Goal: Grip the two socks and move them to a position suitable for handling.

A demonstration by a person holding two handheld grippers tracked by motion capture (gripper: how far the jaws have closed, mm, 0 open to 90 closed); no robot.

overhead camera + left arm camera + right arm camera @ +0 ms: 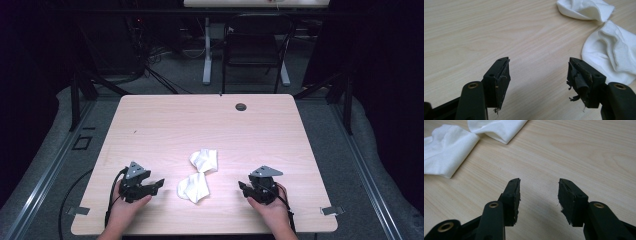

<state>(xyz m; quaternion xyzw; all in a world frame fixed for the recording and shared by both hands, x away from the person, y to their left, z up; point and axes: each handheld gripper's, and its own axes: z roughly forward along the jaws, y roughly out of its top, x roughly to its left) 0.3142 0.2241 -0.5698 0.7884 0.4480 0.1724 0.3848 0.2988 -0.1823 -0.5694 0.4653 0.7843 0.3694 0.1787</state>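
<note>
On the surface (pixel 150 130) between your two claws lie two white socks (pixel 194 188) (pixel 205 160), touching; left claw (pixel 159 183) and right claw (pixel 242 186) both released, empty.

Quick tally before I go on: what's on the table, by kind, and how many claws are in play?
White socks: 2, the near sock and the far sock
Claws: 2, left claw and right claw, both open
Total: 4

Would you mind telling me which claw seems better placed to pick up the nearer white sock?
Probably the left claw: in the high view it sits open closer to the nearer white fabric sock than the open right claw.
</note>
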